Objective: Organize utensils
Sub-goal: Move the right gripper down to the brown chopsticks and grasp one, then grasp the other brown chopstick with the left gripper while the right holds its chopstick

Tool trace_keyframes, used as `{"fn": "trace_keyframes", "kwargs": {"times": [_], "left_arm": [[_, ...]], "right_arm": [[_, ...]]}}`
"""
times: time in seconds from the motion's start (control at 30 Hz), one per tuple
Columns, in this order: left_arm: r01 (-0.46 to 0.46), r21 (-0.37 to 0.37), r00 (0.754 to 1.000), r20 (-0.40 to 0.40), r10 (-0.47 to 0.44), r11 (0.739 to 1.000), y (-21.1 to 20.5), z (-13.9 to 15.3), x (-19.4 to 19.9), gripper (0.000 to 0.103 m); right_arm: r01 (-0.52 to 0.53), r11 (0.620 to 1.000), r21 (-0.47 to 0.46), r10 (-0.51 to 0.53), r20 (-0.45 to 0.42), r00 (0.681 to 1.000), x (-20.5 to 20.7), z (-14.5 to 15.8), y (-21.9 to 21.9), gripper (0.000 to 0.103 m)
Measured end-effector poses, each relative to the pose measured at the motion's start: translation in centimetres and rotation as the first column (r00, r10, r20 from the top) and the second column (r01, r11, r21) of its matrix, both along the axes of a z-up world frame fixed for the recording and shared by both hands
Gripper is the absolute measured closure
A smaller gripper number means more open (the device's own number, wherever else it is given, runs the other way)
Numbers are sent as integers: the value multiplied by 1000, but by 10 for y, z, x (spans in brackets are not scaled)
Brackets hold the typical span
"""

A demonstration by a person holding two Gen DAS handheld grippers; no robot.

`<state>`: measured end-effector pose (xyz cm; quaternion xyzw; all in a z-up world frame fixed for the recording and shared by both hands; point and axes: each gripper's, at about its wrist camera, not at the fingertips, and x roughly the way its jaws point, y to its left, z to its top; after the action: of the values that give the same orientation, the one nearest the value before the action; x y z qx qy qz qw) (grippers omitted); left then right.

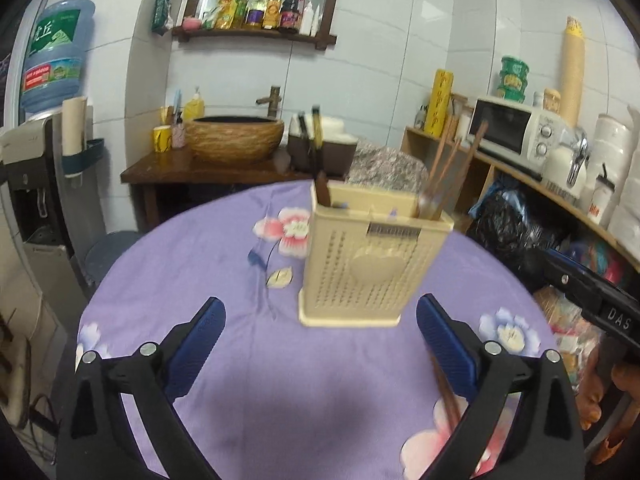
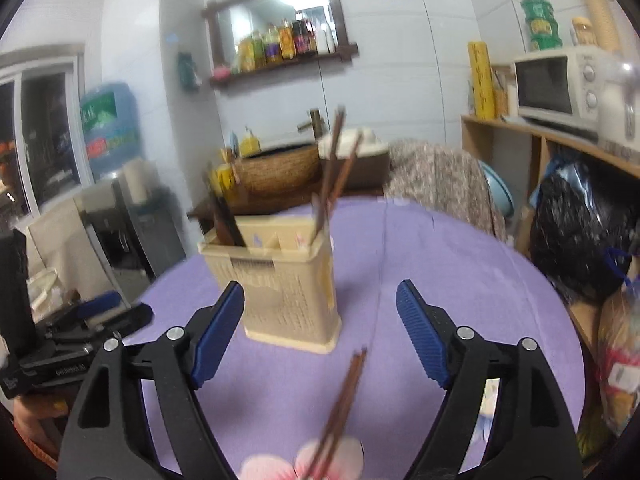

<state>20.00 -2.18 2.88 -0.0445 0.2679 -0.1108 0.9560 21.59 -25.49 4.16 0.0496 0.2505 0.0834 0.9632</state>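
Note:
A beige perforated utensil holder stands upright on the purple flowered tablecloth. Brown chopsticks lean out of its right compartment, and dark utensils stick out of its left one. A loose pair of brown chopsticks lies on the cloth in front of the holder. My left gripper is open, nothing between its blue pads. My right gripper is open too, above the loose chopsticks without touching them. The right gripper's body shows at the left view's right edge.
The round table's far edge drops toward a wooden stand with a woven basin. A water dispenser stands at the left. A shelf with a microwave and black bags is at the right.

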Motion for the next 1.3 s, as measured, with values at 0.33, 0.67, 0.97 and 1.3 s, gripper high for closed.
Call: {"fn": "trace_keyframes", "kwargs": {"times": [0.33, 0.67, 0.97, 1.3], "left_arm": [[-119, 86, 983, -127, 130, 989, 24, -61, -22, 9], [-102, 90, 981, -156, 115, 991, 22, -72, -27, 10], [-100, 88, 981, -156, 112, 991, 21, -71, -29, 10], [-40, 100, 984, -166, 57, 994, 0, -70, -33, 10]], "right_arm": [[98, 993, -70, -113, -260, 959, -18, -89, -21, 25], [65, 991, -119, -101, -322, 941, -11, -111, -2, 31], [39, 983, -180, -106, -385, 917, -6, -125, 18, 51], [93, 984, -153, -147, -389, 909, -13, -124, -7, 96]]}}
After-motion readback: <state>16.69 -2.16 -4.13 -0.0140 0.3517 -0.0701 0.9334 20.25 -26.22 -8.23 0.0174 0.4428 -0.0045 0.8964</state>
